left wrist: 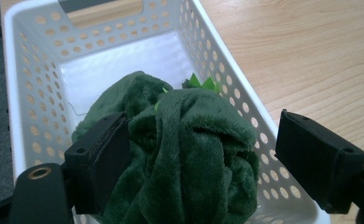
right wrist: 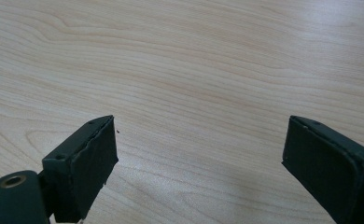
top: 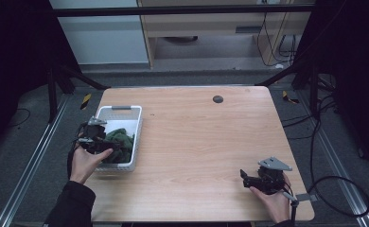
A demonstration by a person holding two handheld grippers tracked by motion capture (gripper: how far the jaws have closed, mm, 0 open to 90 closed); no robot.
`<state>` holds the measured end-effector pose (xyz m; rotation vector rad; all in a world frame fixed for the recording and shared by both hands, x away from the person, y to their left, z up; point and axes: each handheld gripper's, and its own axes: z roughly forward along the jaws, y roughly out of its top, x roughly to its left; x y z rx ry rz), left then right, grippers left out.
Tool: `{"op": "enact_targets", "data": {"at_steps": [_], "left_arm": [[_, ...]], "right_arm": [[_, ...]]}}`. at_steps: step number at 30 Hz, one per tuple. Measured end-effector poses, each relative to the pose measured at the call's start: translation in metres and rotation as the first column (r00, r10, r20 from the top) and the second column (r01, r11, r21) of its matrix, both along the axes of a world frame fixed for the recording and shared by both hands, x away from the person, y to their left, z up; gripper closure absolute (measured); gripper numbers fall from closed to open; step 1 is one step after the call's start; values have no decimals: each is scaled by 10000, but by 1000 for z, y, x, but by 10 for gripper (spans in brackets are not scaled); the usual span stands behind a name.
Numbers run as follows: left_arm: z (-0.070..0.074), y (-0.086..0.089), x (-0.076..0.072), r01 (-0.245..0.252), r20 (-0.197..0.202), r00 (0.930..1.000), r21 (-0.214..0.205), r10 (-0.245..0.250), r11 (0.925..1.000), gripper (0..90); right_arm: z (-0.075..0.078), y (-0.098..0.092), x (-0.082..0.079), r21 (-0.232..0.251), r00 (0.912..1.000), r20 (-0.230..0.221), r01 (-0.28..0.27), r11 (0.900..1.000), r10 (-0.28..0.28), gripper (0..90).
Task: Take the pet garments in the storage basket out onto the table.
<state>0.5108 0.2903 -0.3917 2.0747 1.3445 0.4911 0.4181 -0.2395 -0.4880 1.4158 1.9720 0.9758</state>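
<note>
Wooden table (top: 197,142) carried a white perforated plastic basket (top: 131,124) near its left edge, a crumpled dark green plush cloth (left wrist: 189,154) inside; the left gripper (left wrist: 199,158) straddled it (jaws spread), and the right gripper (right wrist: 199,163) gaped over bare wood.

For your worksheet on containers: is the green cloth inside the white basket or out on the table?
Inside. The green cloth lies bunched within the white basket, its holed walls around it.

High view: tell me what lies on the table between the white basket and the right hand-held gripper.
Nothing: in the high view the wooden table is bare between the white basket and the right hand-held gripper.
</note>
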Motion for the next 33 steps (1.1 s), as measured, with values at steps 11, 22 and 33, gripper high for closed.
{"op": "enact_targets", "data": {"at_steps": [11,22,33], "left_arm": [[-10,-5,5,66,-439,9990,204,-57,9998,155],[-22,-8,13,20,-896,9960,352,11,9994,149],[-33,-10,23,27,-1431,9897,614,61,9981,220]], "right_arm": [[-1,1,1,-65,9999,-143,-31,10000,30,92],[-2,0,1,-82,9998,-190,-15,10000,14,90],[-2,2,3,-108,9997,-249,-50,9999,47,85]]}}
